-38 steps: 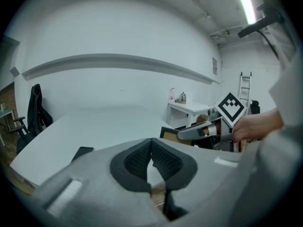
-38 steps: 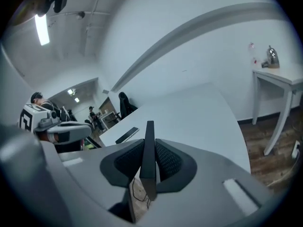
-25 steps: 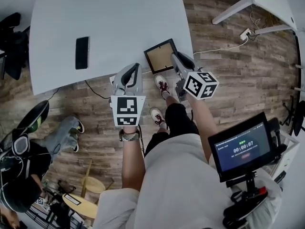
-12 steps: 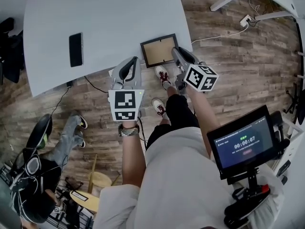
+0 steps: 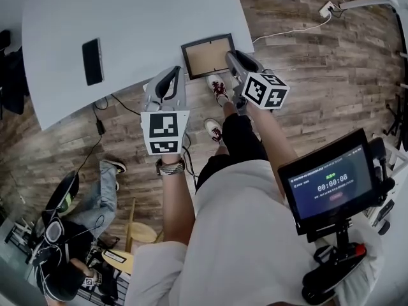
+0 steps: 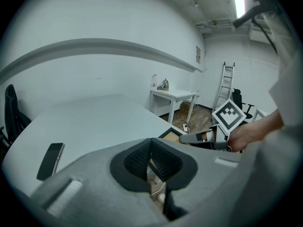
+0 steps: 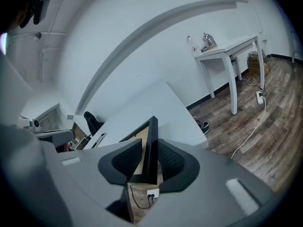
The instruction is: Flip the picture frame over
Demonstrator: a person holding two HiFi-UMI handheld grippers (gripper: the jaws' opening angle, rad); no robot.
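In the head view, a picture frame [image 5: 207,55] is lying flat at the front edge of a white table [image 5: 140,18] with its brown back turned up. A dark phone [image 5: 93,61] is lying well apart from it, toward the left of the table. The right gripper [image 5: 231,57] is being held at the frame's right edge. The left gripper [image 5: 173,74] is being held near the table's front edge, to the left of the frame and apart from it. A screen [image 5: 325,187] is showing at the lower right, over a wooden floor [image 5: 331,62].

In the left gripper view, the left gripper [image 6: 151,143] is being held with its fingertips pressed together and nothing grasped. Beyond it the table [image 6: 94,117] is stretching away with the phone [image 6: 50,160] on it. The frame [image 6: 170,132] is lying at the right, where the right gripper [image 6: 184,138] is being held against its edge.

In the right gripper view, the jaws of the right gripper [image 7: 150,144] are being opened. The black edge of the frame [image 7: 151,129] is standing between them, and a gap is showing beside the left pad, so the frame is not being squeezed. A small white table [image 7: 232,46] is standing behind, and a cable [image 7: 251,131] is lying on the floor
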